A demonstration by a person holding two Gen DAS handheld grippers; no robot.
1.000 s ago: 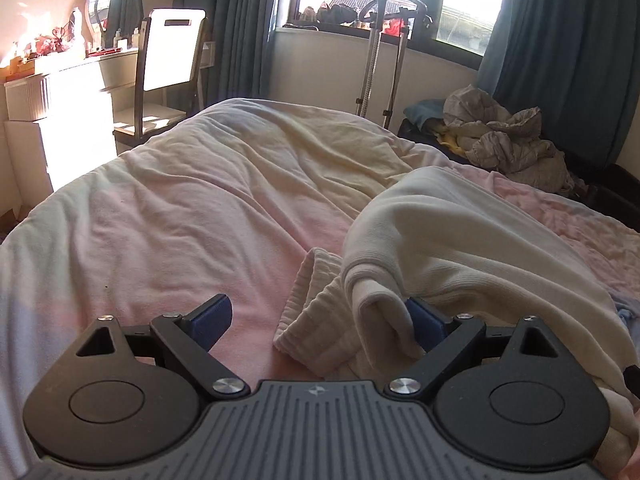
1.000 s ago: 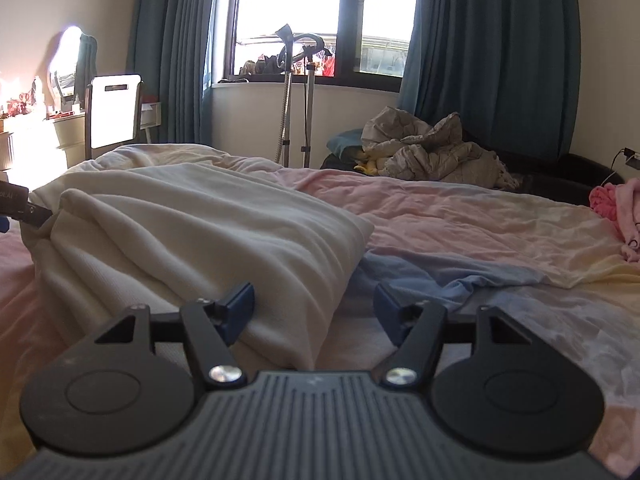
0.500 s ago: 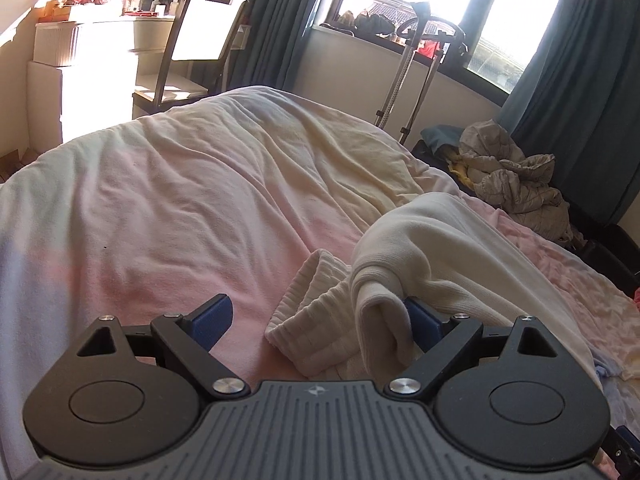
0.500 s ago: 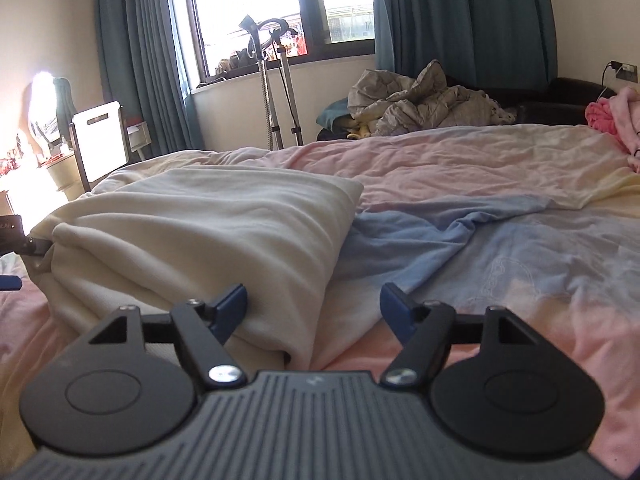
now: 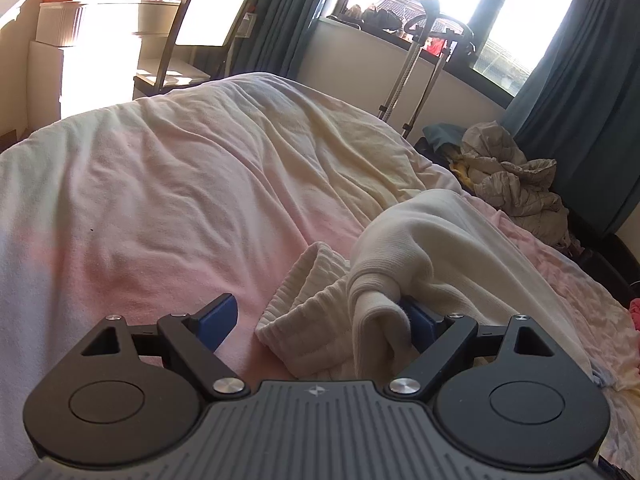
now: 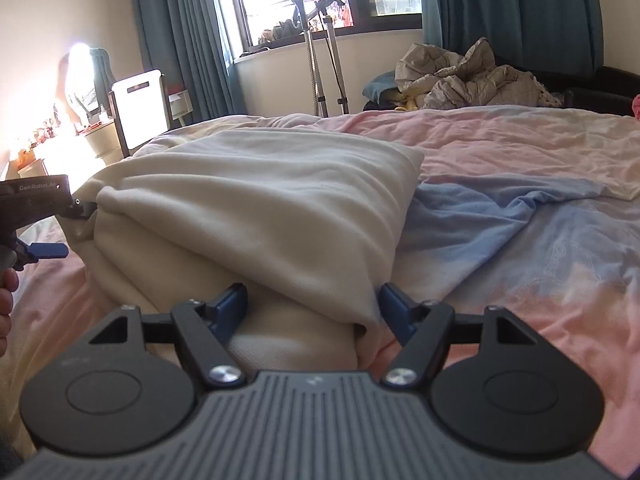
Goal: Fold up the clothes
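In the left wrist view, the left gripper (image 5: 316, 318) stood with its jaws spread wide, released, low over the bed (image 5: 168, 184). The cream sweater (image 5: 448, 252) lay folded in a thick roll on the pink and cream bedcover, toward the right side of the bed; a fold of it draped over the gripper's right blue pad, while the left pad hung apart above bare cover. A ribbed cuff (image 5: 308, 300) of the sweater lay between the jaws, touching the cover. Beyond the far edge of the bed stood a white-backed chair (image 5: 208, 28) by a sunlit dresser (image 5: 96, 36), a pair of crutches (image 5: 420, 64) under the window, teal curtains (image 5: 580, 80), and a heap of crumpled grey bedding (image 5: 516, 184) off the bed's far right corner. In the right wrist view, the right gripper (image 6: 312, 308) was likewise released, jaws wide apart, with the near end of the sweater (image 6: 256, 200) lying between them and its folded edge drooping near the right pad. The sweater filled the left half of the bed (image 6: 520, 152), stacked in soft layers. A pale blue garment (image 6: 480, 216) lay flat just beside it, partly tucked under its right edge. The left gripper (image 6: 44, 250) reached in at the sweater's far left end. The crutches (image 6: 324, 60) and the grey bedding (image 6: 468, 76) stood past the far edge.
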